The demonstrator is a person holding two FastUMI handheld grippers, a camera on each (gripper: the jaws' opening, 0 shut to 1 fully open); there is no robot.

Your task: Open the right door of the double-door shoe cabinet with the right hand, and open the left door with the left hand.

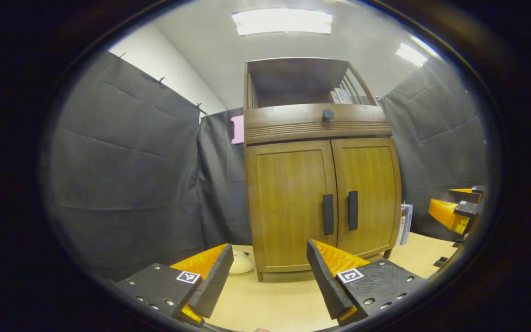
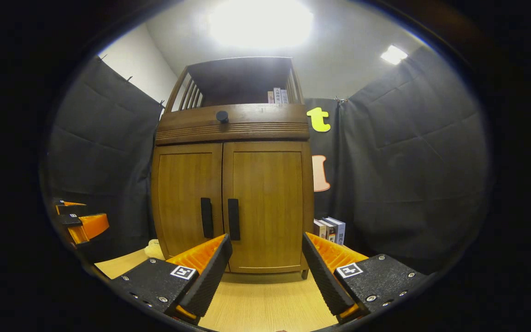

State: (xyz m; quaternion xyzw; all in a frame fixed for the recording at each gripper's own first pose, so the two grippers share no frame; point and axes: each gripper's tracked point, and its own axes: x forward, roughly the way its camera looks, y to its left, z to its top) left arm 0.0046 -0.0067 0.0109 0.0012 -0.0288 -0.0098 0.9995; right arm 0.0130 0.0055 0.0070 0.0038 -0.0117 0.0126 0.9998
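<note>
Ahead, grained wooden shoe cabinet (image 2: 231, 184), flat doors closed; both grippers' ridged orange jaws released

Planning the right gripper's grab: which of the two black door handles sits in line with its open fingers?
The right door's handle, just above the right gripper; the left door's handle sits further left.

Left gripper view: rides low over the table (image 1: 270, 299), looking up and forward along its own spread fingers (image 1: 210, 281) at the shoe cabinet (image 1: 321, 184), from its left front, not close.
Right gripper view: same low upward look between its fingers (image 2: 208, 276), from the cabinet's right front.
Shared: both closed doors, their dark handles (image 2: 219, 217), the drawer knob (image 1: 327, 114), the open top shelf.
Cross-sight: each view catches the other gripper (image 1: 459, 210) at its edge.
</note>
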